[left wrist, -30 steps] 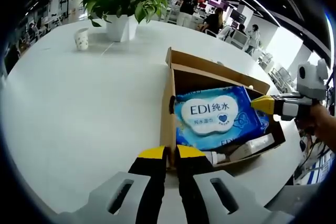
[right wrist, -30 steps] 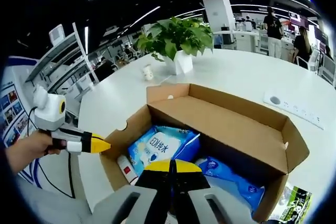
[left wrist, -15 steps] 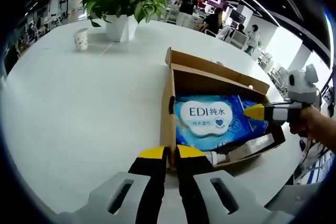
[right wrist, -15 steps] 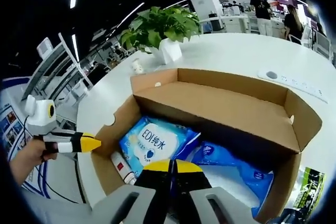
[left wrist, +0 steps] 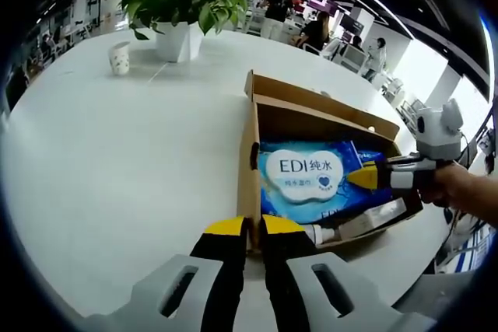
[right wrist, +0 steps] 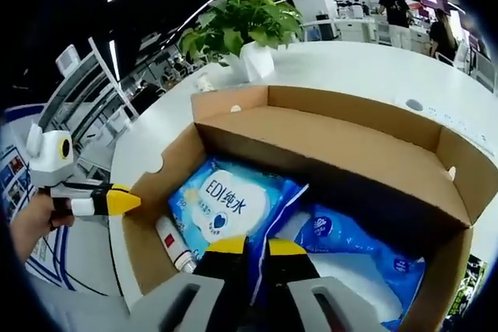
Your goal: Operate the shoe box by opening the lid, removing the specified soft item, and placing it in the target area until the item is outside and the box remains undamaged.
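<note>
Surface (left wrist: 117,161) white, rounded, glossy, occupying the left and centre of the left gripper view. Potted plant (left wrist: 187,1) and paper cup (left wrist: 120,57) stand at upper left. Open-plan room behind, with ceiling strip lights, desks and several people at upper right. Shoe box (left wrist: 253,153), cardboard, lid open, sits centre right on the surface. Blue wipes pack (left wrist: 307,176) lies inside it, with a second blue pack (right wrist: 350,246) and a small tube (right wrist: 175,246). Left tongs (left wrist: 247,227) slightly apart at the box's near edge. Right tongs (right wrist: 247,246) slightly apart, over the wipes pack's edge.
</note>
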